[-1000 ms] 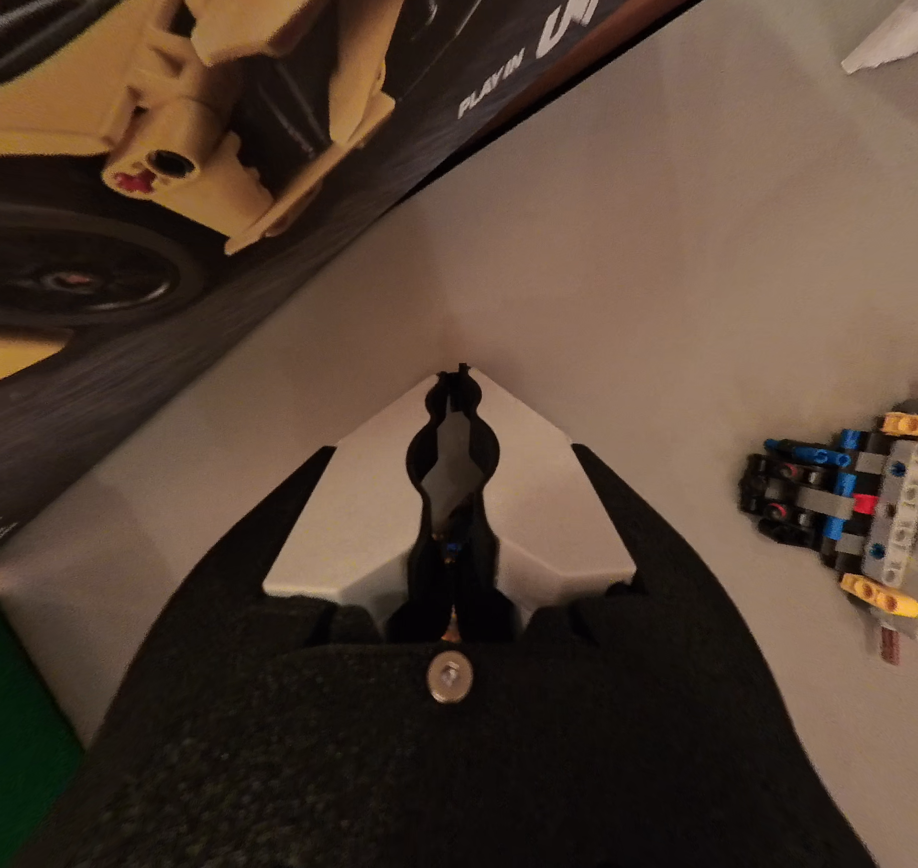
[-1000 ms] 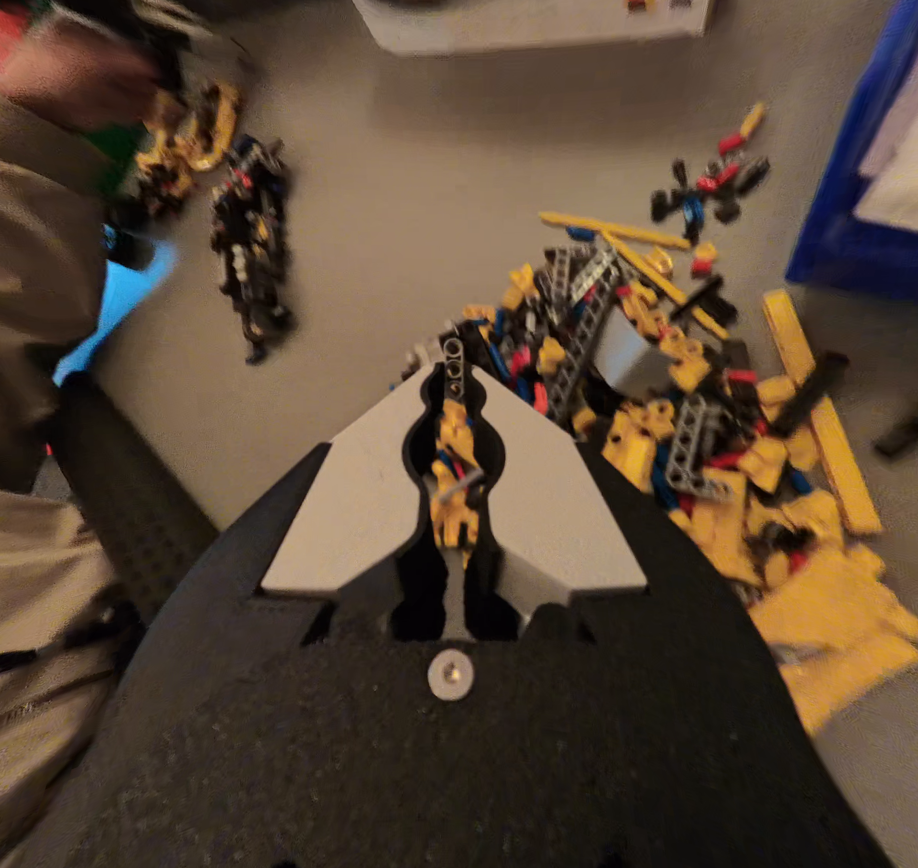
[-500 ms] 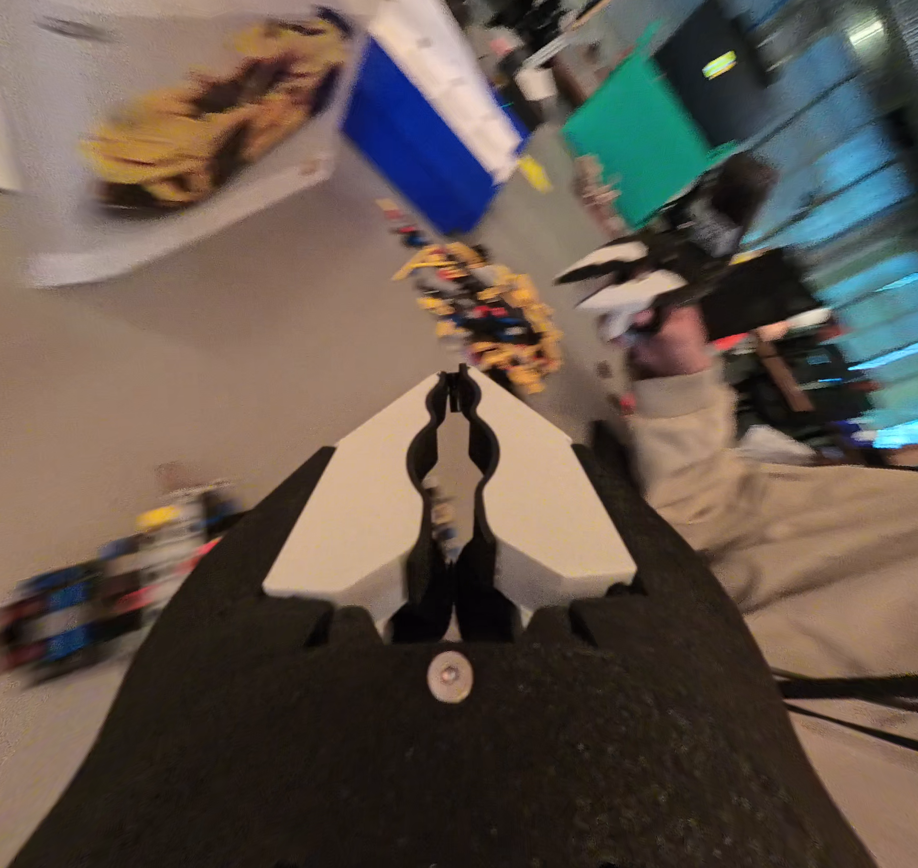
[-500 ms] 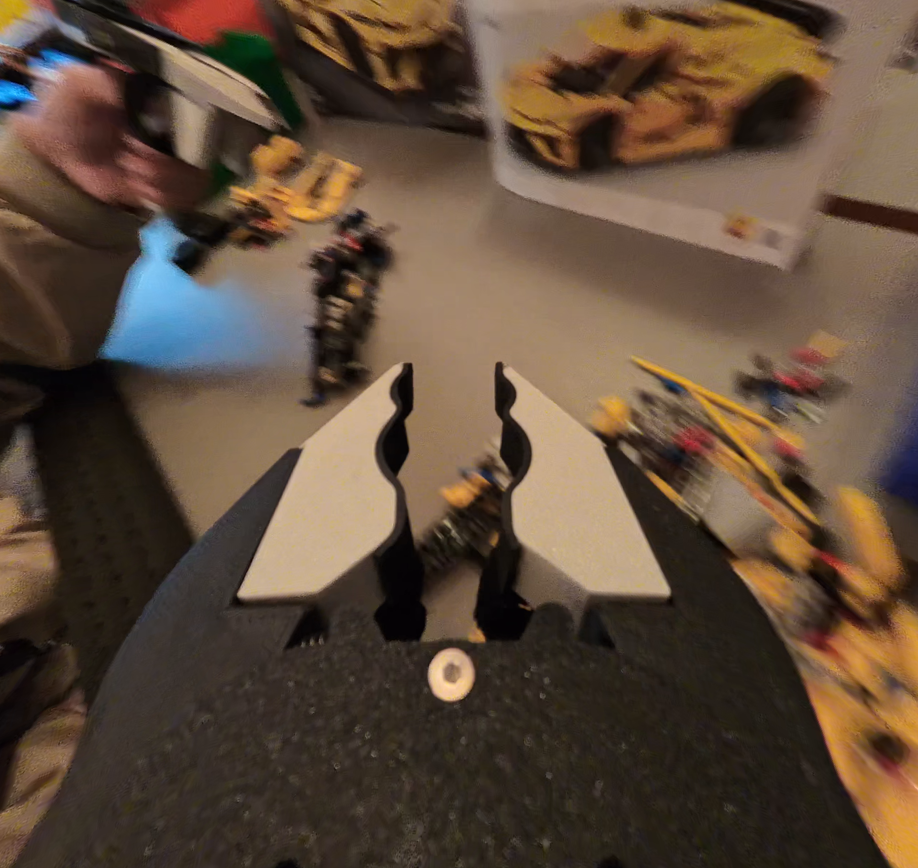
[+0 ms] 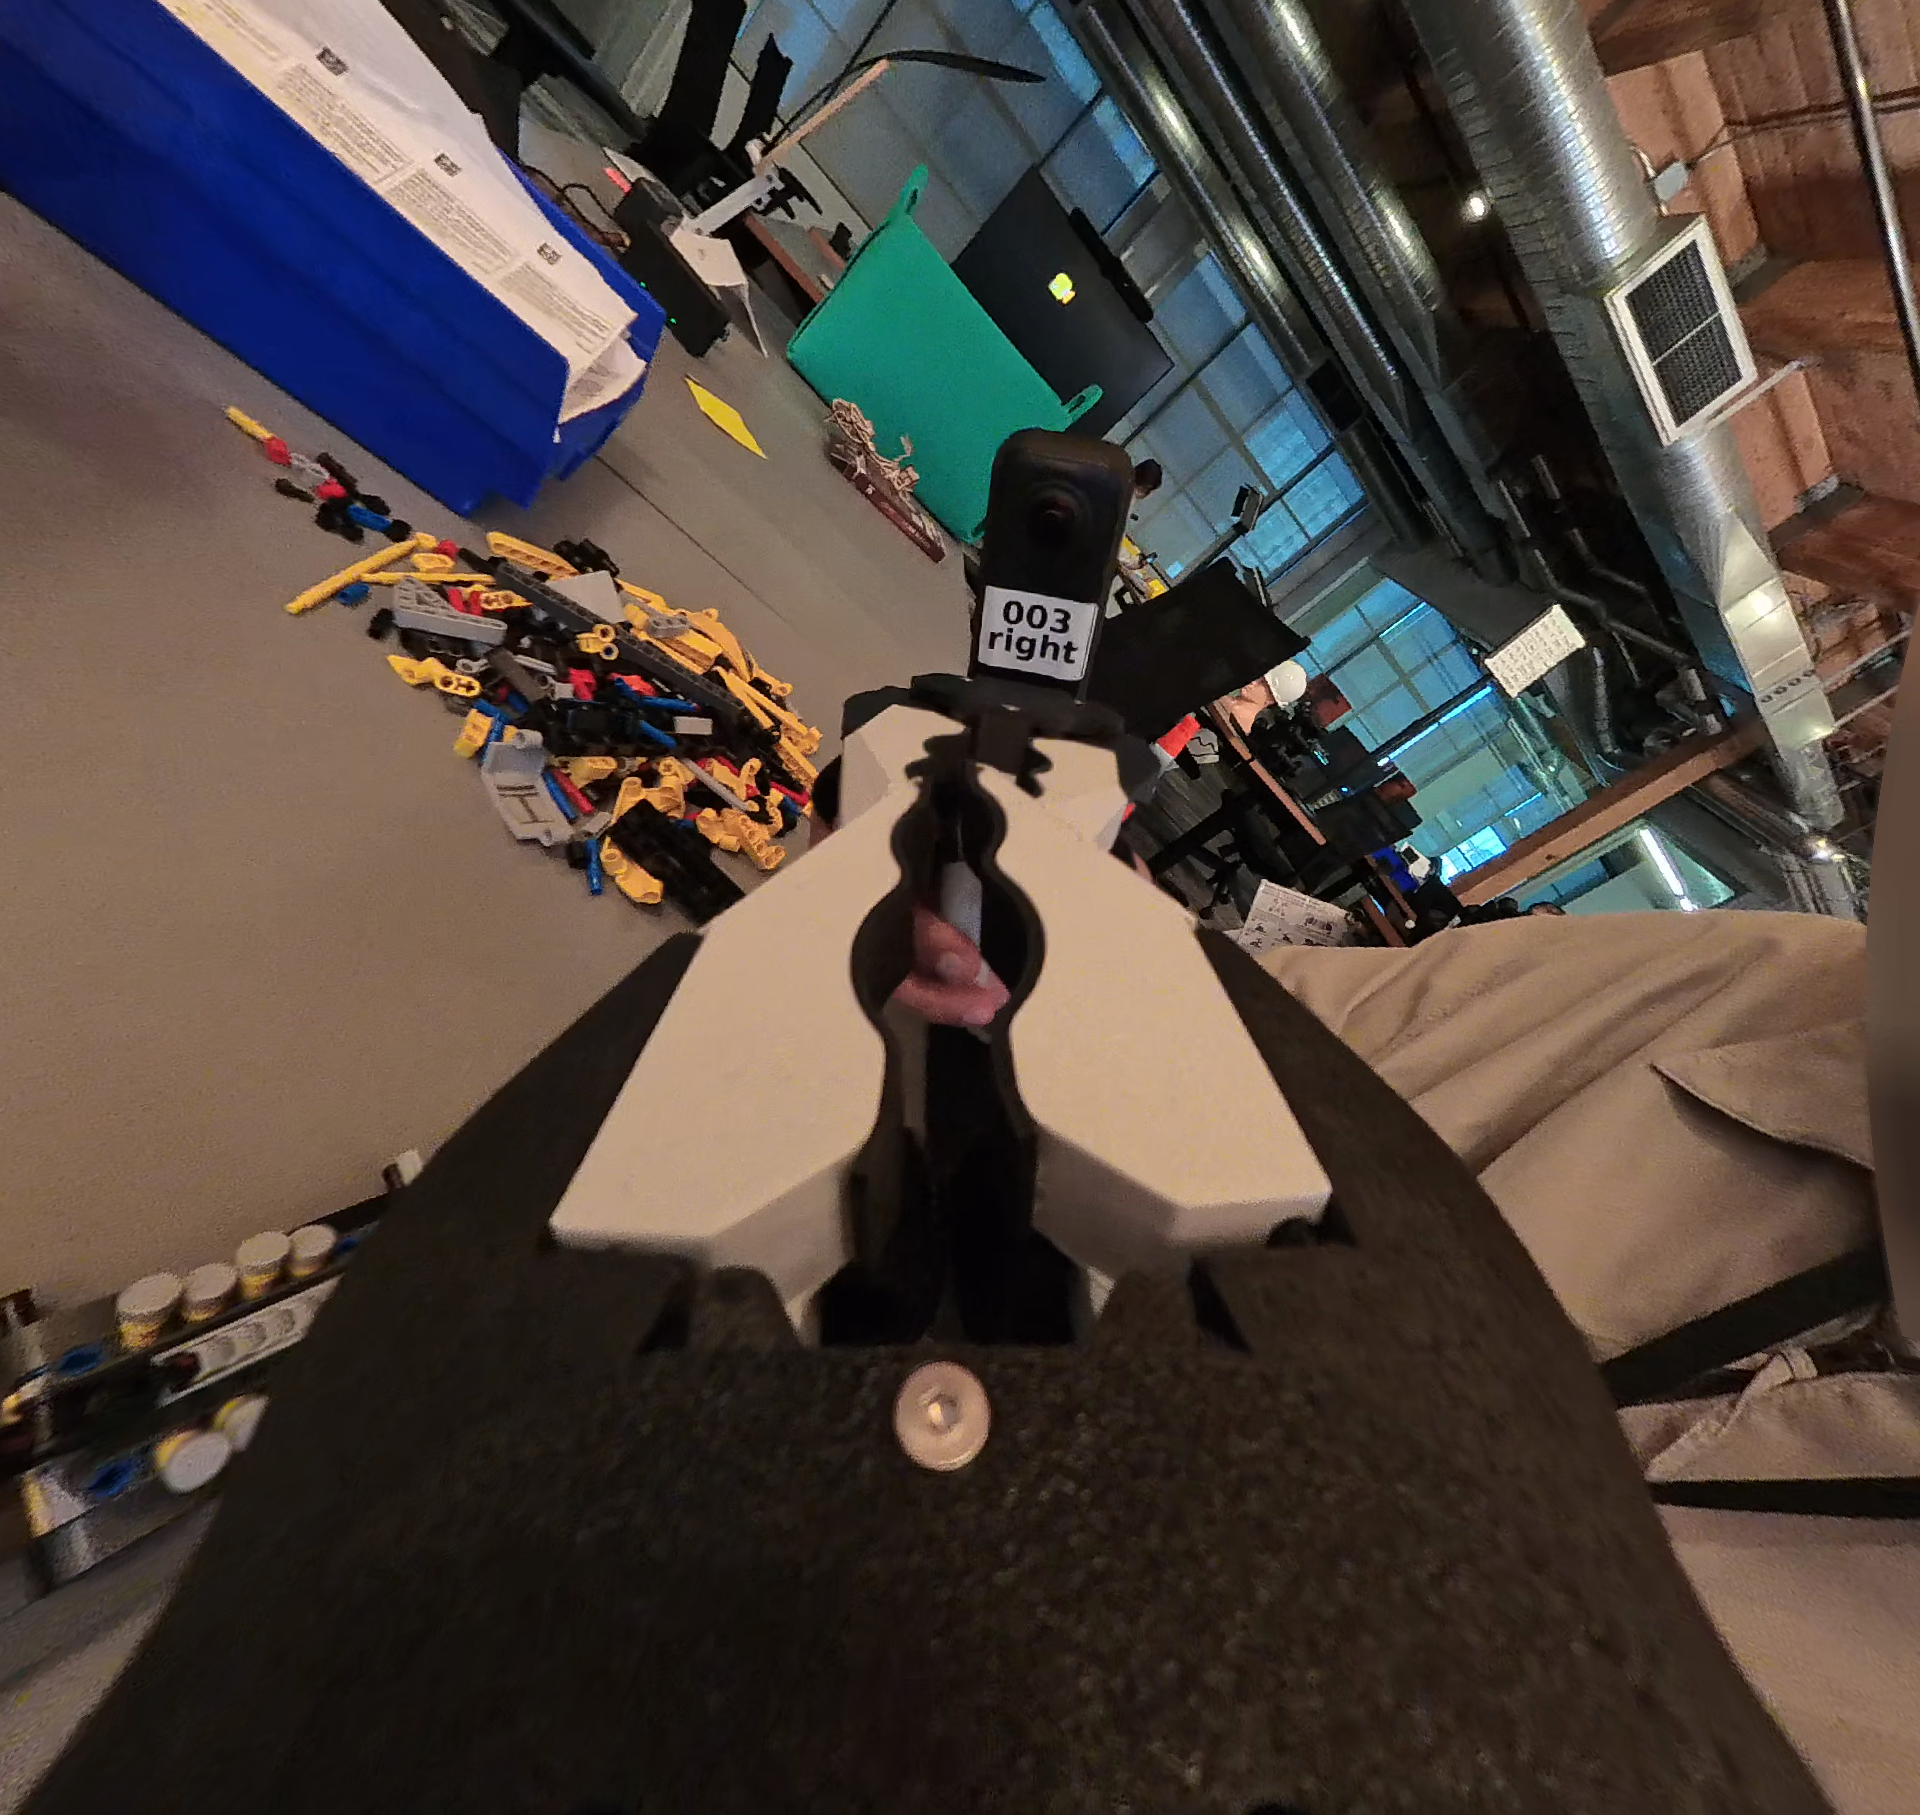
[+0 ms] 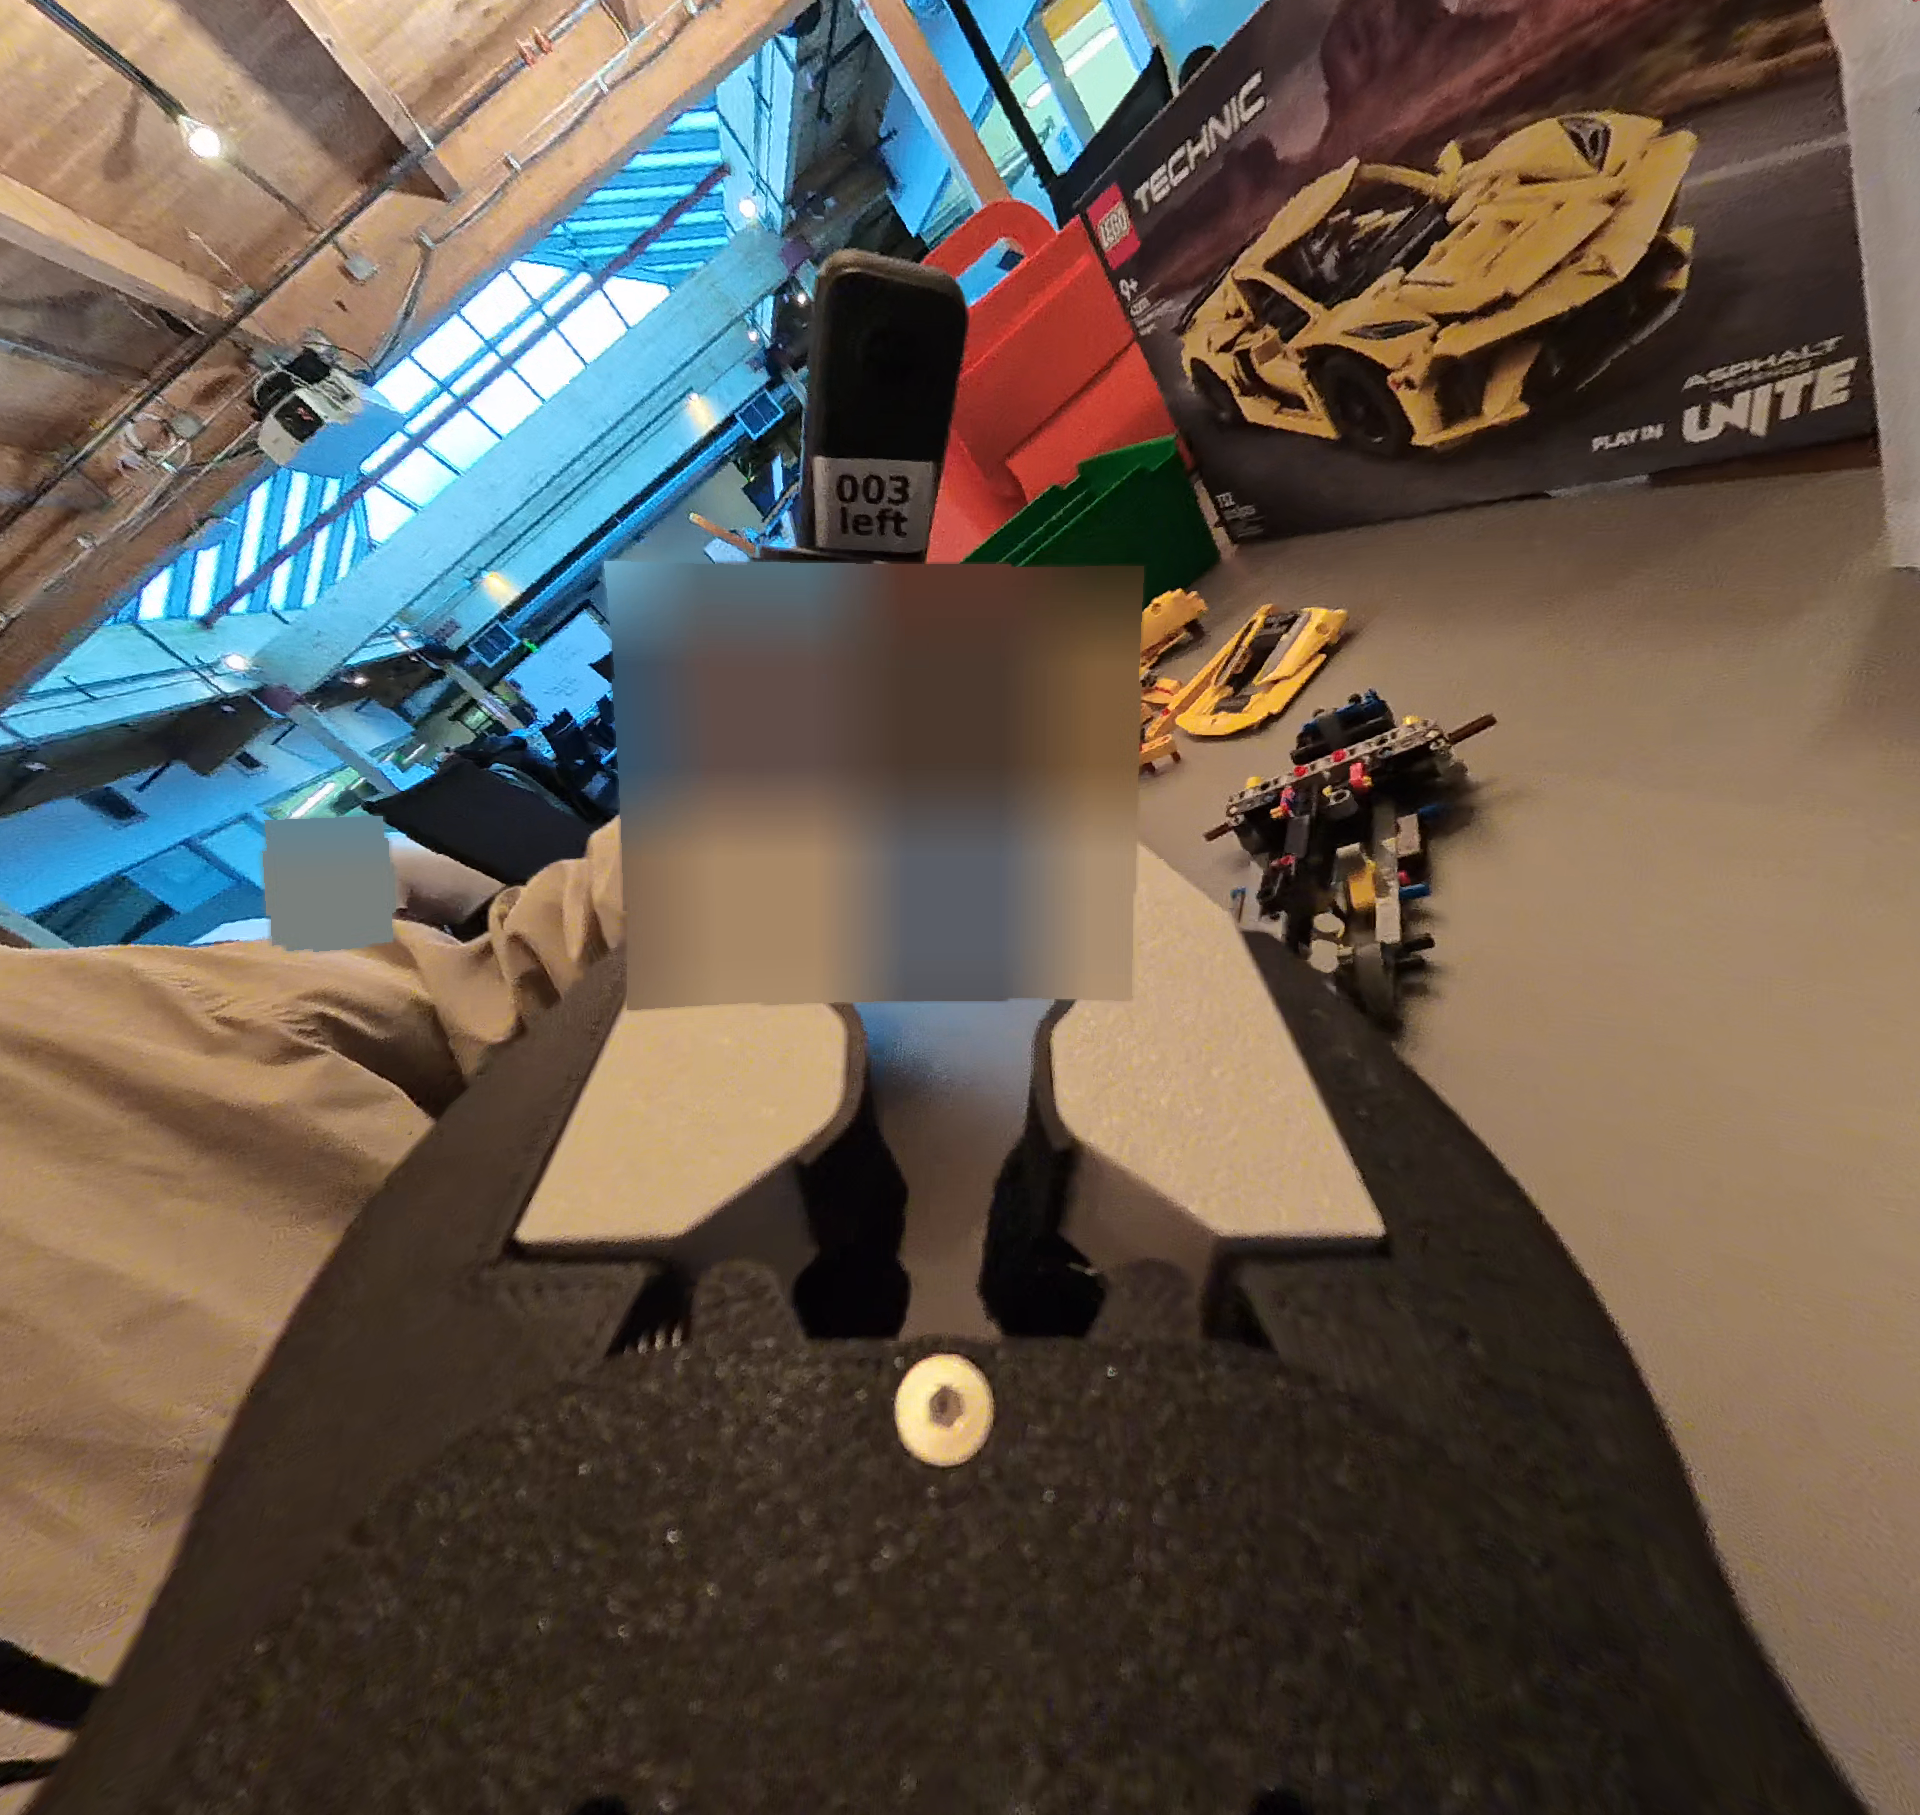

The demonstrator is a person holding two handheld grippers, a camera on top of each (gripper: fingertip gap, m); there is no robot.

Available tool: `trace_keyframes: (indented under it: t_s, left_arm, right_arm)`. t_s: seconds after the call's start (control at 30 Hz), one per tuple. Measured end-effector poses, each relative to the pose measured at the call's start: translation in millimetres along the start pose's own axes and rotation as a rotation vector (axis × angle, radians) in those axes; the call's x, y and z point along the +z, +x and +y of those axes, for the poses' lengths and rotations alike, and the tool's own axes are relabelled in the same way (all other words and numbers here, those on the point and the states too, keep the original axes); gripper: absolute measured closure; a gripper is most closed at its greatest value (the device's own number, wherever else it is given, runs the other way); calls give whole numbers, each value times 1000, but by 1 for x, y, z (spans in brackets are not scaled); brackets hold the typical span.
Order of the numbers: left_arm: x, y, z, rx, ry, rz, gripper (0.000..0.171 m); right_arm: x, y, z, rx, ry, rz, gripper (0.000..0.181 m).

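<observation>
We hold both grippers up off the grey worktop (image 5: 208,882), facing each other. The left gripper (image 5: 951,815) has its fingers clenched on nothing; the right gripper (image 6: 948,1048) stands released and empty, its tips hidden by a blurred patch. Nearest the right one lies a part-built chassis (image 6: 1340,830), with yellow body panels (image 6: 1257,669) just beyond. The loose brick pile (image 5: 613,705) sits near a blue bin (image 5: 260,238). Printed lettering shows on the yellow-car box (image 6: 1507,259) and on white stickers on each gripper's black camera (image 6: 883,394).
</observation>
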State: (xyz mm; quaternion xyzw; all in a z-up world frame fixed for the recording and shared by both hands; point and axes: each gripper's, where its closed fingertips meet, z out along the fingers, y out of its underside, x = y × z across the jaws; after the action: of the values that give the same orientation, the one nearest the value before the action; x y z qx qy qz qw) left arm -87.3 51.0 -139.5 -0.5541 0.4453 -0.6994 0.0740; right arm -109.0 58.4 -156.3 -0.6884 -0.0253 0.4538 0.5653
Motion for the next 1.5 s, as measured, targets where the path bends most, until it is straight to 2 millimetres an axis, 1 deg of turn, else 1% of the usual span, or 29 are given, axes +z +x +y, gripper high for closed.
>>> trace_keyframes:
  t_s: [0.1, 0.2, 0.23, 0.27, 0.3, 0.33, 0.37, 0.4, 0.43, 0.47, 0.53, 0.6, 0.63, 0.67, 0.73, 0.8, 0.87, 0.9, 0.93, 0.97, 1.0, 1.03, 1.07, 1.1, 1.13, 1.2, 1.27, 1.37, 1.5]
  left_arm:
    - [4, -1, 6, 13, -9, -14, 167]
    - [3, -6, 9, 58, -16, -44, 165]
    - [-1, -11, 7, 84, -10, -79, 156]
    - [-8, -21, 6, 133, -7, -143, 145]
    - [-17, -34, 7, 208, -7, -233, 142]
    - [-29, -49, 9, 294, -13, -332, 141]
    - [-40, -64, 15, 375, -33, -422, 140]
    - [-49, -78, 25, 441, -74, -498, 140]
    - [-57, -91, 37, 487, -127, -561, 139]
    - [-63, -101, 49, 515, -189, -600, 139]
    - [-64, -104, 75, 533, -319, -600, 139]
    - [-58, -95, 93, 574, -387, -555, 140]
    - [-58, -94, 99, 619, -416, -563, 140]
    - [-63, -98, 99, 678, -426, -618, 140]
    - [-80, -112, 89, 775, -405, -763, 140]
    - [-96, -123, 87, 739, -410, -815, 143]
    - [-97, -124, 94, 612, -422, -730, 143]
    - [-95, -123, 95, 568, -402, -687, 143]
    - [-94, -124, 96, 545, -392, -672, 143]
    - [-95, -126, 99, 537, -401, -677, 143]
    - [-95, -129, 103, 535, -421, -685, 142]
    - [-93, -130, 108, 528, -439, -686, 141]
    - [-91, -131, 113, 514, -458, -679, 142]
    - [-89, -132, 118, 503, -480, -673, 142]
    - [-88, -134, 122, 499, -499, -676, 142]
    - [-89, -140, 124, 499, -510, -708, 143]
    - [-86, -140, 123, 495, -496, -707, 150]
    - [-83, -139, 124, 484, -484, -687, 153]
    - [-79, -141, 123, 464, -462, -692, 163]
  right_arm:
    - [-3, 1, -2, 44, 14, -17, 179]
    - [-9, 6, 4, 37, -41, 0, 178]
    - [-15, 12, 7, 23, -83, 28, 178]
    - [-25, 26, 11, -4, -147, 99, 178]
    - [-44, 49, 13, -51, -232, 227, 178]
    - [-74, 80, 11, -125, -309, 420, 178]
    - [-111, 109, 3, -202, -363, 621, 178]
    - [-148, 128, -4, -247, -409, 776, 177]
    - [-181, 140, -10, -264, -452, 900, 178]
    - [-207, 149, -12, -273, -491, 997, 178]
    - [-239, 161, -5, -274, -569, 1095, 177]
    - [-250, 173, 10, -232, -645, 1119, 177]
    - [-250, 178, 16, -218, -659, 1113, 176]
    - [-248, 182, 19, -214, -656, 1104, 173]
    - [-241, 184, 19, -209, -627, 1094, 164]
    - [-225, 176, 10, -232, -582, 1066, 154]
    - [-189, 156, -2, -312, -508, 977, 151]
    - [-167, 144, -4, -366, -483, 932, 148]
    - [-140, 129, 0, -408, -468, 855, 147]
    - [-108, 112, 12, -419, -457, 745, 147]
    - [-77, 95, 32, -406, -464, 622, 143]
    - [-51, 82, 58, -387, -496, 515, 137]
    - [-34, 77, 83, -379, -540, 462, 136]
    - [-24, 79, 104, -388, -593, 464, 136]
    - [-19, 85, 121, -409, -652, 484, 136]
    - [-16, 92, 137, -445, -723, 527, 137]
    - [-8, 88, 139, -410, -681, 521, 145]
    - [2, 82, 145, -262, -648, 488, 144]
    - [0, 91, 144, -308, -679, 606, 156]
